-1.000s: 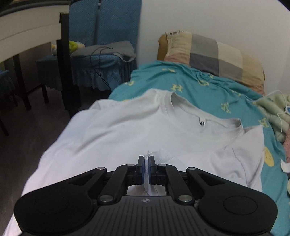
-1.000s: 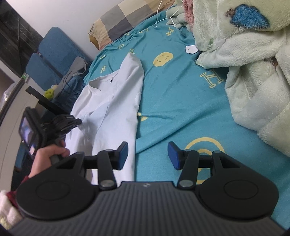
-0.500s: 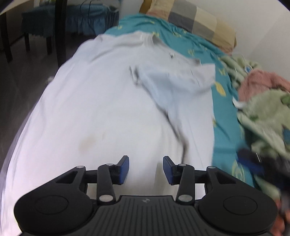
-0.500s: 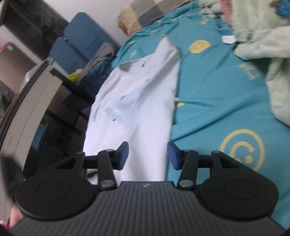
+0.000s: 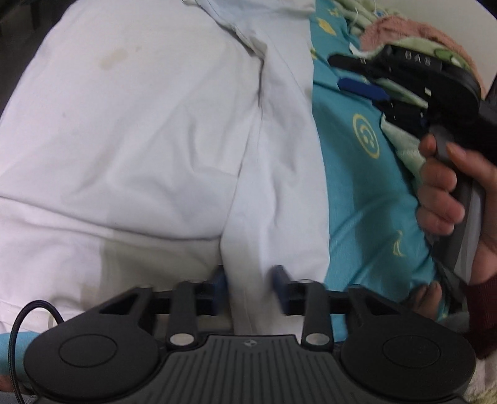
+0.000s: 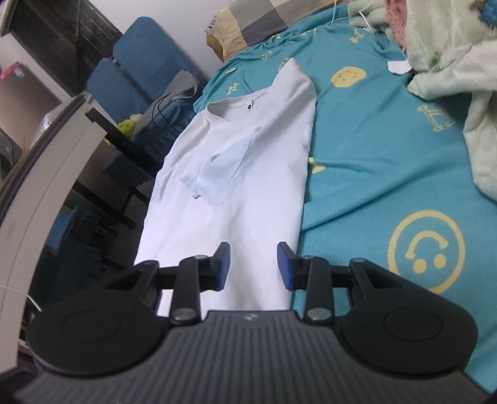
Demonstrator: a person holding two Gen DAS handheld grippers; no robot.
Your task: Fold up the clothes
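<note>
A white T-shirt (image 6: 248, 174) lies flat on the teal bedsheet (image 6: 372, 149), collar toward the pillow, with its right side and a sleeve (image 6: 217, 174) folded in over the body. My left gripper (image 5: 250, 287) is open, low over the shirt's hem (image 5: 155, 140), its jaws either side of the folded edge (image 5: 245, 174). My right gripper (image 6: 254, 267) is open and empty above the shirt's lower right edge. It also shows in the left wrist view (image 5: 403, 80), held in a hand over the sheet.
A pile of fluffy green and pink blankets (image 6: 450, 56) lies on the bed's right side. A checked pillow (image 6: 248, 28) sits at the head. A blue chair (image 6: 139, 80) and a white desk (image 6: 49, 174) stand left of the bed.
My left gripper let go of the folded sleeve, opened, and swung down to the shirt's lower hem. My right gripper moved left over the shirt's lower right edge, staying open.
</note>
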